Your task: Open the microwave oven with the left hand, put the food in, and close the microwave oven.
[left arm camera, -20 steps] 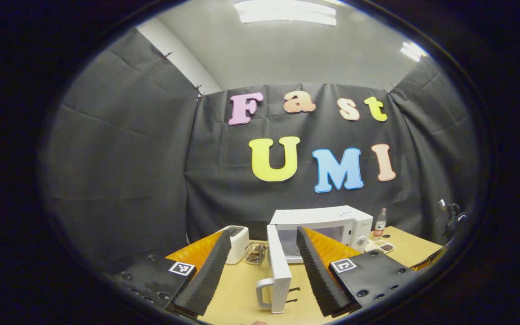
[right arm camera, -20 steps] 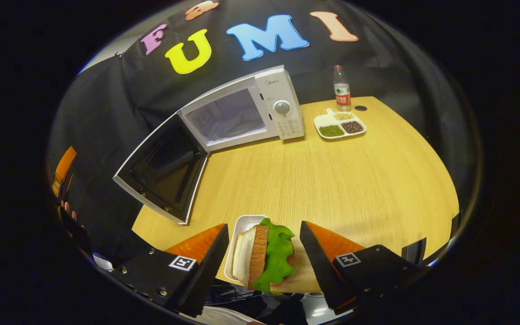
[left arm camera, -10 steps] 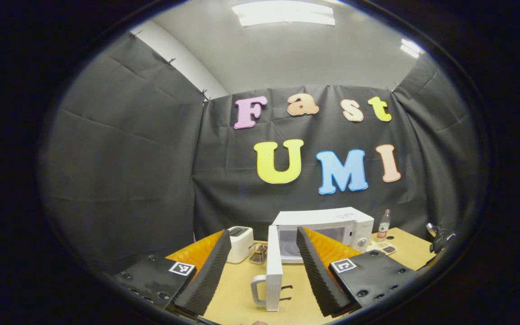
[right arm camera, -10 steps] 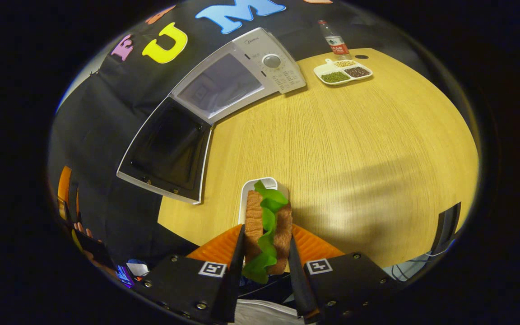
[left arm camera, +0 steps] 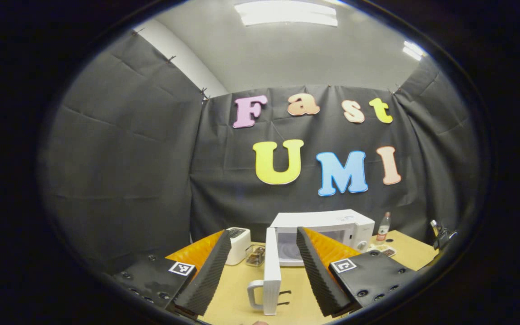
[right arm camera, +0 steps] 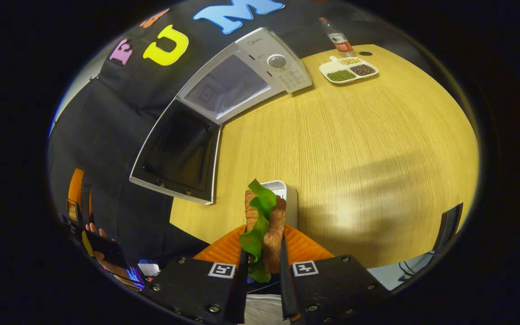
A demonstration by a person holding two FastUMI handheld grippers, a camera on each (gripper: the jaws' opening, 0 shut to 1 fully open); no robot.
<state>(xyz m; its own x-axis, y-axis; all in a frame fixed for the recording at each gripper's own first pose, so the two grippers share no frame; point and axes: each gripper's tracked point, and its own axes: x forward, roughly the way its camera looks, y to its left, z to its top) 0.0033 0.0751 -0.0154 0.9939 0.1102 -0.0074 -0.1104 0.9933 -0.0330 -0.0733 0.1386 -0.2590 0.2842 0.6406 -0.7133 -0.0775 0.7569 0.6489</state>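
Both right gripper [right arm camera: 262,271] fingers clamp the sandwich [right arm camera: 263,225] over the table's near edge [right arm camera: 206,234], beside its white tray [right arm camera: 287,198]. Left gripper [left arm camera: 260,266] gapes, holding nothing, facing the microwave's [left arm camera: 323,228] swung-out door [left arm camera: 271,275]; bare tabletop lies between.

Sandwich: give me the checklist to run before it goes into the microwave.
1. Right gripper shut on sandwich: ok, both fingers press its sides.
2. Sandwich clear of its tray: cannot tell.
3. Microwave door open: ok, swung wide.
4. Cavity free for the food: cannot tell, inside partly seen.
5. Table path to the microwave: ok, only a snack dish and bottle far off.
6. Left gripper out of the way: ok, open, holding nothing, back from the door.
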